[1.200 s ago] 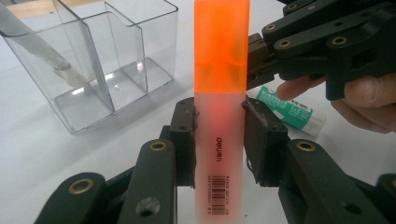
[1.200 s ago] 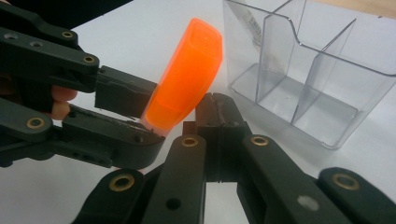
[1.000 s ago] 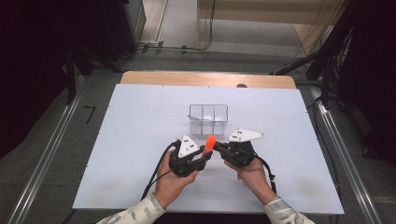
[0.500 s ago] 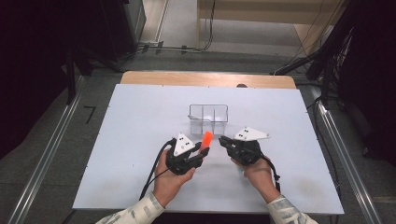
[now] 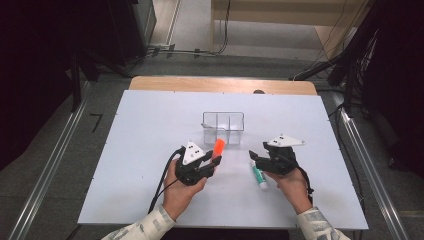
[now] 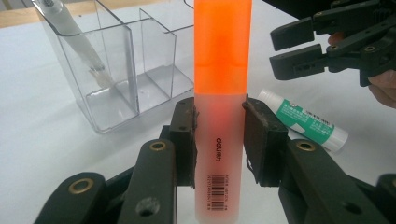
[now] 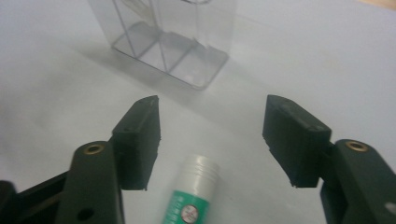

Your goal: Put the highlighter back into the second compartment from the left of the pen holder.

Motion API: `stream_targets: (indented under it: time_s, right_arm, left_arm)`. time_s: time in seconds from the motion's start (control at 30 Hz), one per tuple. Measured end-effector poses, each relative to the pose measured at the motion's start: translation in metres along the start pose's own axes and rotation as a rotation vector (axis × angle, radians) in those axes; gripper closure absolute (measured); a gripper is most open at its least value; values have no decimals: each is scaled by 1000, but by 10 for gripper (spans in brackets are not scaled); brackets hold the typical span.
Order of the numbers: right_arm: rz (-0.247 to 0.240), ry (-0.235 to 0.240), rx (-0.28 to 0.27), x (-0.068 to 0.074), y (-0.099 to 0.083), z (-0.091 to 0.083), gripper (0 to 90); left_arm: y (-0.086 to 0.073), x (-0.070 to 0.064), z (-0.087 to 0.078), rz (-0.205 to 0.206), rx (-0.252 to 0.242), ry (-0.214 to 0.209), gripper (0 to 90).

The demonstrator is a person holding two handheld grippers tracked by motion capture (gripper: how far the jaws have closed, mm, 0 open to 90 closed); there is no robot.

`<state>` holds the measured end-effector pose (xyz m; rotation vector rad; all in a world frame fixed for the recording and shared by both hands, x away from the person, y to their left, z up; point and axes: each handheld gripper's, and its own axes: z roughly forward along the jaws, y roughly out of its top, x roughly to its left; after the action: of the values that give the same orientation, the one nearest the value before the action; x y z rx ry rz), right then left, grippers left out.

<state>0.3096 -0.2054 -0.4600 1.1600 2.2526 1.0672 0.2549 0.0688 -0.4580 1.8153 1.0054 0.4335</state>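
Left gripper [image 6: 218, 140] clamps the orange marker [image 6: 222, 70] low on its barrel, upright, just in front of the clear organizer [image 5: 223, 127]. Right gripper [image 7: 212, 135] gapes empty over the glue stick [image 7: 189, 203], also in front of the organizer. Advice: keep the marker vertical, centre it over an empty compartment, lower before letting go.

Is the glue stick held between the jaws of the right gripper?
No, the glue stick lies on the white table below the right gripper, whose jaws stand wide apart and do not touch it.
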Motion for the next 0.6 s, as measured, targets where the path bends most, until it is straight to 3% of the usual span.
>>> stream_targets:
  time_s: [0.6]
  right_arm:
    - [82, -69, 36, -33, -28, -21, 255]
  left_arm:
    - [7, 10, 2, -28, -34, 28, 672]
